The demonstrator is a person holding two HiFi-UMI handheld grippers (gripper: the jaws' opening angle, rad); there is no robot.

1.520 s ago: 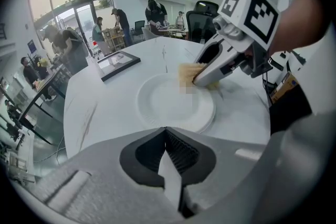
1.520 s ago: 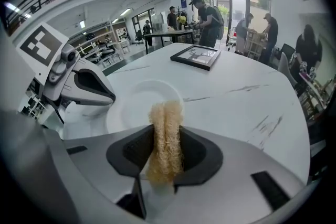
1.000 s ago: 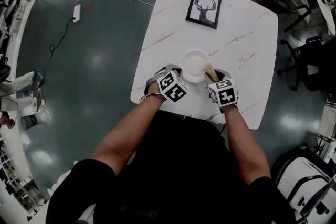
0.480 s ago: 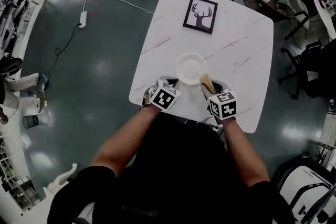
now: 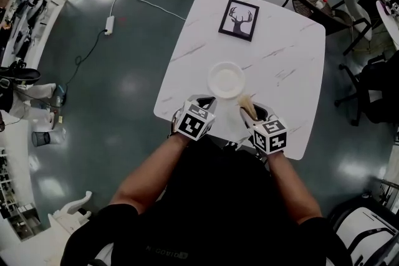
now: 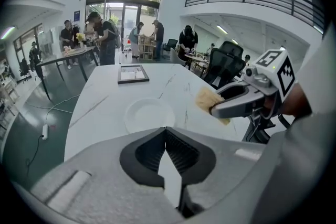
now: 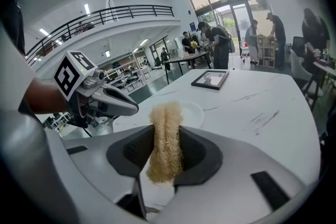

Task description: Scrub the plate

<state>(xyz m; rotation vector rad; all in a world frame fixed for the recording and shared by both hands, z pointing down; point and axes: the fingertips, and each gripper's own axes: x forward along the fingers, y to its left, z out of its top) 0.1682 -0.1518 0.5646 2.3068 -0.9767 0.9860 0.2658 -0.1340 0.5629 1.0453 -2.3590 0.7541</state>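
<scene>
On the grey floor at far left, a white power strip (image 5: pixel 109 25) lies with its cable trailing toward a white, marble-veined table (image 5: pixel 293 65), where a person leans in from the near edge with a gripper in each hand. The left gripper (image 5: pixel 208 104), topped by its marker cube, points at the near-left rim of the plate (image 5: pixel 225 80) and stops just short of it. In the left gripper view the jaws of the left gripper (image 6: pixel 166 131) are pressed together at their tips, with nothing between them. The round white plate (image 6: pixel 149 114) lies flat near the middle of the table, between the person and a black-framed deer picture (image 5: pixel 239 19) that lies toward the far edge. Just beside the plate's near-right rim, the right gripper (image 5: pixel 247 108) pinches a tan loofah scrubber (image 5: pixel 247 103). In the right gripper view, the right gripper (image 7: pixel 165 140) clamps the scrubber (image 7: pixel 165 128) on both sides, and its frayed end sticks out past the jaws toward the plate (image 7: pixel 195 114). Whether the scrubber touches the table cannot be told. Dark office chairs (image 5: pixel 368 87) stand on the floor at right, and several people (image 6: pixel 105 34) gather at a table in the background of the left gripper view.
</scene>
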